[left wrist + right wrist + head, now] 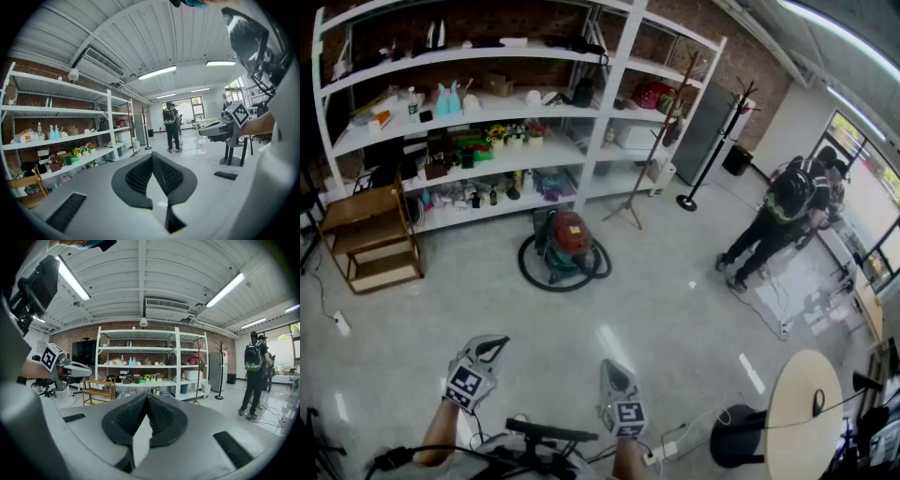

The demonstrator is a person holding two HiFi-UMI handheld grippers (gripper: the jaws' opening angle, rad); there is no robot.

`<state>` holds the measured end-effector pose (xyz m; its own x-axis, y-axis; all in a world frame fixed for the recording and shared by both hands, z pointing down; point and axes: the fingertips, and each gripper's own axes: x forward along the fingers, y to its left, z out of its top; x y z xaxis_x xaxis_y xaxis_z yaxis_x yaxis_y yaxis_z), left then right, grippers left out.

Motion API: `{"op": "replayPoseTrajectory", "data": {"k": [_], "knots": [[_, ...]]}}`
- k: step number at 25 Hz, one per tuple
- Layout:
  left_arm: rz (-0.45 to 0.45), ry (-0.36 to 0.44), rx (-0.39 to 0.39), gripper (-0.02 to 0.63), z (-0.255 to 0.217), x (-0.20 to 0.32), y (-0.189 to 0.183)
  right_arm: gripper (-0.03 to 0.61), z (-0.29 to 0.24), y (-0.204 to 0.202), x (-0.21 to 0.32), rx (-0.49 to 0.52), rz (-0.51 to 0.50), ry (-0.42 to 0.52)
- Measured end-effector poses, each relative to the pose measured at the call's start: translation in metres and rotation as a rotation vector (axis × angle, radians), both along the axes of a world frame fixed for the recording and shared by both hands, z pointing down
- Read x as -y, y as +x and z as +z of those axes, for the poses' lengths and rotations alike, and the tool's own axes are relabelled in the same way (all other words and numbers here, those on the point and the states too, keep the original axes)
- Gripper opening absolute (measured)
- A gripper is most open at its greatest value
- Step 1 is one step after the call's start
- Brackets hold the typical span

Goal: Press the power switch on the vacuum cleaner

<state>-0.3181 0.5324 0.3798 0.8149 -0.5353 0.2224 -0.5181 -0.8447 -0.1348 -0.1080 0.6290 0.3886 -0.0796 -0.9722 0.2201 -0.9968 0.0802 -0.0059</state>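
The vacuum cleaner [568, 243], red-topped on a dark green body with a black hose coiled round it, stands on the floor in front of the shelves, far ahead of both grippers. My left gripper [499, 343] [153, 155] is held low at the near left, its jaws closed tip to tip on nothing. My right gripper [614, 366] [146, 394] sits beside it, also shut and holding nothing. Each gripper view catches the other gripper off to the side. I cannot make out the vacuum's switch at this distance.
White shelving [487, 103] full of small goods lines the back wall. A wooden step shelf [370, 234] stands at the left, a coat rack [652, 150] beside the vacuum. People [778, 216] stand at the right. A round table [806, 412], black stool [736, 436] and power strip [661, 453] are near my right.
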Motion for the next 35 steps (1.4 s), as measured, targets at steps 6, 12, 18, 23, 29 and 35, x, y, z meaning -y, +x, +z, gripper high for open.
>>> {"op": "replayPoseTrajectory", "data": {"k": [6, 12, 18, 23, 29, 35], "knots": [[-0.002, 0.006, -0.006, 0.006, 0.002, 0.004, -0.003, 0.011, 0.012, 0.002, 0.002, -0.011, 0.002, 0.003], [-0.003, 0.020, -0.014, 0.006, -0.004, 0.016, -0.005, 0.011, 0.006, 0.000, 0.010, -0.015, 0.012, 0.015], [-0.001, 0.023, -0.026, 0.006, -0.005, 0.030, -0.024, 0.011, 0.005, -0.022, 0.024, -0.022, 0.009, 0.015], [0.006, 0.024, -0.028, 0.006, -0.001, 0.038, -0.031, 0.011, 0.005, -0.029, 0.032, -0.014, 0.020, 0.018], [0.032, 0.021, -0.024, 0.006, 0.005, 0.047, -0.030, 0.011, 0.013, -0.028, 0.033, -0.029, 0.041, -0.009], [0.042, 0.015, -0.028, 0.006, 0.005, 0.062, -0.024, 0.011, 0.009, -0.023, 0.045, -0.025, 0.053, -0.003]]}}
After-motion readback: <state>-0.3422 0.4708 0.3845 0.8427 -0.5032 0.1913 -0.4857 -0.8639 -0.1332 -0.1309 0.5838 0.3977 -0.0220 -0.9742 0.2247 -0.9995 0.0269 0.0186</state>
